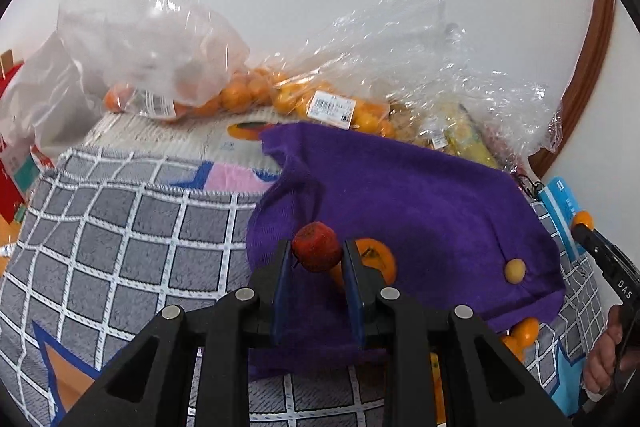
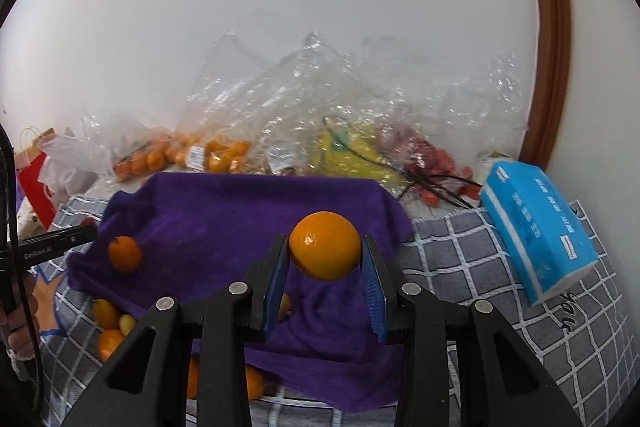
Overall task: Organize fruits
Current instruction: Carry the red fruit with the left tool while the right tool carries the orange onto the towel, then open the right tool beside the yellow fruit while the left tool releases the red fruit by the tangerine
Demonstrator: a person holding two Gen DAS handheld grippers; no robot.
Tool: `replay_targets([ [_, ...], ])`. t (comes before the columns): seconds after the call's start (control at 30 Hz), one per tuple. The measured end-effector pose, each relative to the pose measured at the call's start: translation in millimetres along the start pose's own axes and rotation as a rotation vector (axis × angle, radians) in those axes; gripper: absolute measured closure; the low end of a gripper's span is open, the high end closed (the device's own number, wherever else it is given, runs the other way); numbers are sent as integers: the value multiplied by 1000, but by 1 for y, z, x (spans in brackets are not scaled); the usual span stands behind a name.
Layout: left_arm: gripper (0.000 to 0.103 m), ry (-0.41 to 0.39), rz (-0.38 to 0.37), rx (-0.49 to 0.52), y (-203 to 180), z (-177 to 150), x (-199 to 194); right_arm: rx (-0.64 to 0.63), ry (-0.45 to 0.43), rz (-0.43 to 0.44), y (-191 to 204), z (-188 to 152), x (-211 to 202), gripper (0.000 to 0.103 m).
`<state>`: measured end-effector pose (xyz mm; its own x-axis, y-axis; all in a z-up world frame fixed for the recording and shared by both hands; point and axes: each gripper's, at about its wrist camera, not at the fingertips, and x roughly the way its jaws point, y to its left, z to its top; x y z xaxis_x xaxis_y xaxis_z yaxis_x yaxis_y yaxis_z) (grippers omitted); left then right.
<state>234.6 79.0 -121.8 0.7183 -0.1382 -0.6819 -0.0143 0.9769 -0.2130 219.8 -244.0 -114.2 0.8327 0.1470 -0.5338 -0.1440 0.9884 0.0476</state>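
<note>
My left gripper is shut on a small red fruit, held above the near edge of a purple towel. On the towel behind it lies an orange persimmon, and a small yellow fruit sits to the right. My right gripper is shut on a round orange over the same purple towel. In the right wrist view the persimmon lies at the towel's left, and the left gripper's finger reaches in from the left edge.
Clear plastic bags of oranges, yellow fruit and red fruit lie along the wall. A blue tissue pack stands at the right. Loose oranges lie on the grey checked blanket below the towel.
</note>
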Motion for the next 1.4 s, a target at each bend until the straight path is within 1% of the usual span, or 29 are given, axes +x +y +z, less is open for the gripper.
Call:
replay_targets([
  [0.17,79,7,9,-4,0,-3,5,-2,49,27,2,-7,10,67],
  [0.3,79,-2,22,20,-2,-4,5,-10,100,35,7,-14,23,67],
  [0.4,79,-7,10,18,-2,-5,4,-18,128,35,10,-17,30,67],
  [0.5,79,3,-12,40,-6,-6,4,-26,153,45,13,-21,35,67],
  [0.63,79,22,10,75,-13,-11,10,-35,168,40,14,-22,38,67],
  [0.7,79,15,19,81,-14,-12,10,-33,179,42,14,-23,40,67],
  [0.87,79,17,20,83,-14,-12,10,-36,188,35,14,-24,41,67],
  [1.0,79,18,16,84,-14,-13,9,-32,193,52,15,-22,40,66],
  [1.1,79,24,8,74,-13,-12,9,-41,174,44,17,-20,34,57],
  [1.13,77,28,4,71,-13,-12,9,-38,173,46,18,-19,33,52],
  [1.2,72,31,-18,57,-11,-12,8,-30,164,61,18,-17,29,52],
  [1.3,71,11,-34,35,-10,-11,4,-21,133,54,19,-15,23,52],
  [1.4,66,-18,-48,23,-11,-10,-3,-5,118,51,18,-14,19,52],
])
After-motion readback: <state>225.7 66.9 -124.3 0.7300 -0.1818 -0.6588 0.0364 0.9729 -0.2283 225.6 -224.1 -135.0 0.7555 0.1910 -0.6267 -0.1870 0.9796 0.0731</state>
